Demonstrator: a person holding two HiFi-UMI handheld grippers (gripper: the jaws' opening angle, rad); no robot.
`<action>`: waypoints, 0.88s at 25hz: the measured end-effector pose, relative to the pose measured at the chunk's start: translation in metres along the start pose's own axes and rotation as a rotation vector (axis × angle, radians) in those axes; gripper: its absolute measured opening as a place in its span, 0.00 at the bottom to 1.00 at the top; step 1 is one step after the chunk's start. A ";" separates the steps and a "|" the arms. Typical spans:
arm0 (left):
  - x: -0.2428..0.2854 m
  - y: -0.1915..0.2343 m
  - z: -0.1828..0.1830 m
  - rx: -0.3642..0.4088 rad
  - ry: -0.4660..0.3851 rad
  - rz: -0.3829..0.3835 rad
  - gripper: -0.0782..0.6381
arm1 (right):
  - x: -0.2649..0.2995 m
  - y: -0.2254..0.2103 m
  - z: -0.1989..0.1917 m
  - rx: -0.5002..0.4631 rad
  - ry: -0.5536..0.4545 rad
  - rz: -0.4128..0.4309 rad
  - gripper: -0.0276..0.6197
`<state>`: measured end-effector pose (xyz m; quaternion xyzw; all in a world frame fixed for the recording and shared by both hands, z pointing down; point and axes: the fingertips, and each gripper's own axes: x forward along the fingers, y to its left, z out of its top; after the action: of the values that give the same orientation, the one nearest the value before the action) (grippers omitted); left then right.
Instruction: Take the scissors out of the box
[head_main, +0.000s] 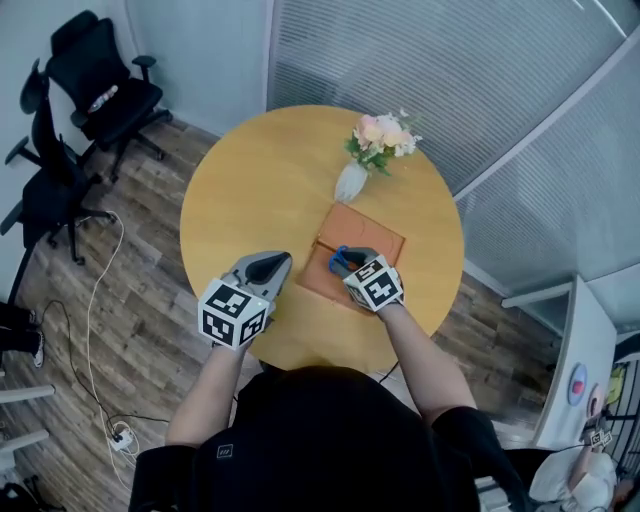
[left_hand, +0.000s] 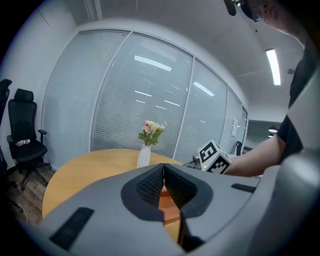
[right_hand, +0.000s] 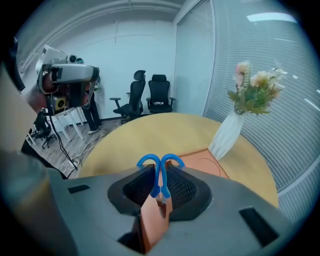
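Note:
A pair of scissors with blue loop handles is clamped in my right gripper, just above the flat orange box on the round wooden table. In the right gripper view the scissors stand between the pads, handles poking out past the fingertips, with the box below. My left gripper hovers at the box's left edge, its jaws together and empty. In the left gripper view my left gripper has its tips meeting, with a strip of the box showing under them.
A white vase of pink flowers stands just beyond the box, also in the right gripper view as the vase. Black office chairs and a floor cable lie left of the table. Glass walls with blinds run behind.

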<state>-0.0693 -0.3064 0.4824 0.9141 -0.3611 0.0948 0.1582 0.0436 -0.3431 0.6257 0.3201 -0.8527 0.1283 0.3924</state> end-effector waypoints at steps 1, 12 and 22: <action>0.002 -0.001 0.006 0.010 -0.007 0.002 0.13 | -0.009 -0.001 0.005 0.013 -0.032 -0.001 0.19; 0.023 -0.022 0.048 0.079 -0.044 -0.008 0.13 | -0.107 -0.025 0.037 0.155 -0.349 0.005 0.19; 0.018 -0.030 0.083 0.130 -0.081 0.020 0.13 | -0.205 -0.052 0.070 0.195 -0.602 -0.046 0.19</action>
<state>-0.0304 -0.3271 0.4037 0.9219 -0.3694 0.0827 0.0827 0.1359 -0.3245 0.4235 0.3988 -0.9069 0.0999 0.0925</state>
